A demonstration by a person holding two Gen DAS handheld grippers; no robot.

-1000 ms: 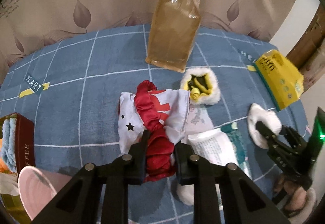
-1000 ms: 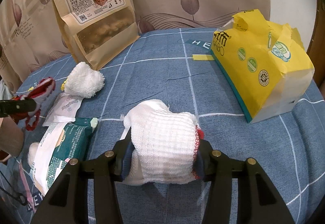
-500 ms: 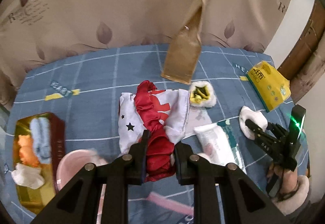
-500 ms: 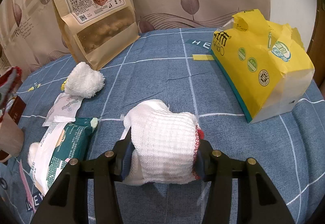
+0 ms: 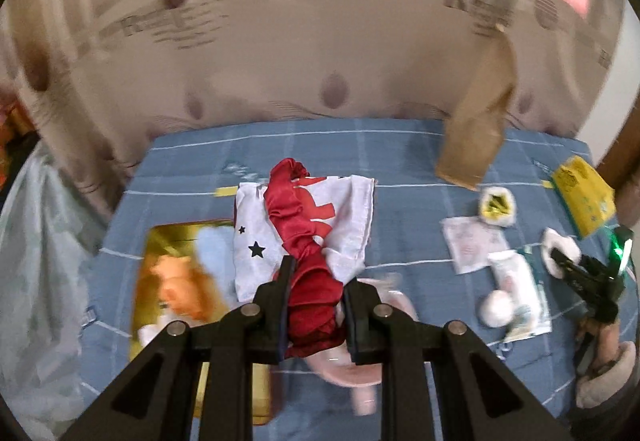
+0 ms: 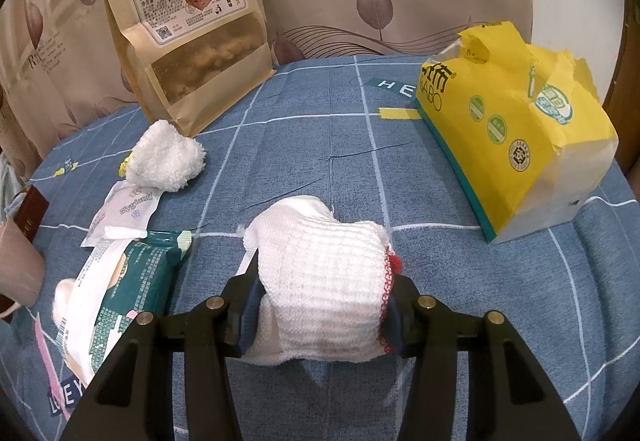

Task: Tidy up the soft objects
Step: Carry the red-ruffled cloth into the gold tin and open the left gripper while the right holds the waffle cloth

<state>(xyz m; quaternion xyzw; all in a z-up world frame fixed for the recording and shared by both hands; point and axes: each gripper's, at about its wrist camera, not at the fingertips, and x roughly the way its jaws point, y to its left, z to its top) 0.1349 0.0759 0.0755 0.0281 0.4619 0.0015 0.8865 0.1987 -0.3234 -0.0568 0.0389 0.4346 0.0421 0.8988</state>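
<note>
My left gripper (image 5: 316,281) is shut on a red satin cloth (image 5: 304,241), and a white star-printed cloth (image 5: 256,241) is carried with it, high above the blue checked table (image 5: 400,161). Below and to the left lies an open gold-lined box (image 5: 160,237) holding orange and pale blue soft things. My right gripper (image 6: 320,289) sits low over the table, shut on a white knitted cloth (image 6: 320,265) with red trim; in the left wrist view the right gripper (image 5: 560,257) shows at the far right. A fluffy white item (image 6: 166,161) lies near the snack bag.
A brown snack bag (image 6: 188,53) leans on the curtain at the back. A yellow tissue pack (image 6: 512,129) stands at the right. A green wipes pack (image 6: 120,281) and a white sachet (image 6: 124,209) lie at the left. A pink cup (image 5: 360,373) sits by the box.
My left gripper has risen and moved left with the red and white cloths, so it is now near the gold-lined box. The right gripper and its knitted cloth have stayed still.
</note>
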